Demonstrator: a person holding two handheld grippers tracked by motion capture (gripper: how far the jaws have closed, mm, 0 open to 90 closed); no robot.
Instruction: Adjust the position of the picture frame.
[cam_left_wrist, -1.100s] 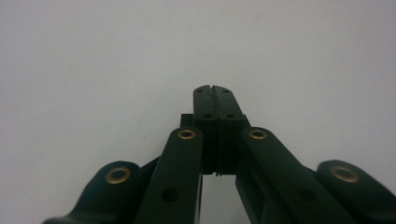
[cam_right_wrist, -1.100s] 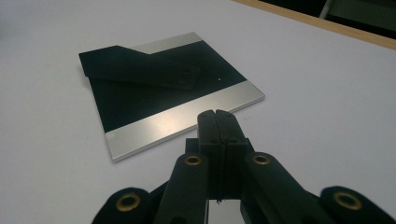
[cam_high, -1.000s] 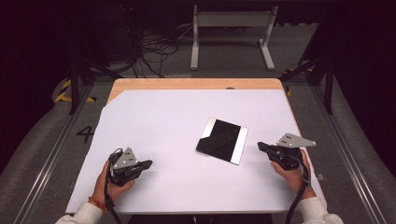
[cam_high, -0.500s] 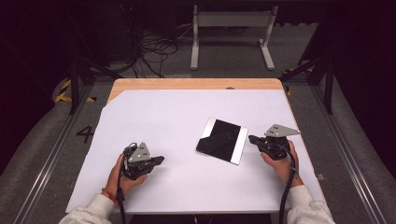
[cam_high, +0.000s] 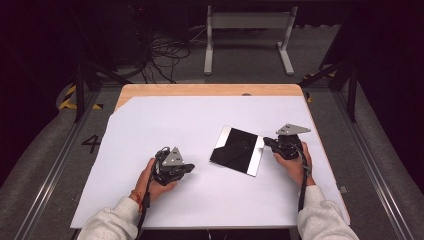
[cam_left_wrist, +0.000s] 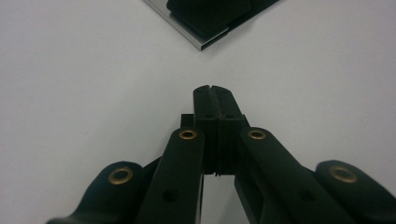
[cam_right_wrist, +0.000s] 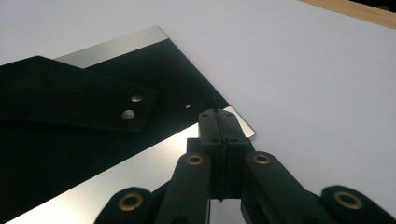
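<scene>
1. The left gripper (cam_high: 189, 169) has its jaws pressed together with nothing between them – in the left gripper view (cam_left_wrist: 215, 93) the tips meet over bare white sheet (cam_high: 165, 125)
2. The right gripper (cam_high: 267, 142) is likewise closed and empty; in the right gripper view (cam_right_wrist: 219, 116) its tips sit just over the near corner of the plate (cam_right_wrist: 140, 168)
3. The plate (cam_high: 237, 149), dark and mirror-like with bright metal strips along two edges, lies flat between the two grippers – just ahead of the right tips, near but apart from the left tips, whose view catches one corner (cam_left_wrist: 201, 32) up ahead
4. The step in hand looks like closing in on the plate from both sides; whether the right tips already touch its edge I cannot tell
5. To do it well, I judge the jaws must open before any grip – the plate is thin and lies flush, so one side should steady it while the other works a tip under the metal strip
6. Keep the tips low and level; a push from one side alone would likely slide the plate across the smooth sheet
7. No containers are on the table (cam_high: 210, 90), so nothing is held in one
</scene>
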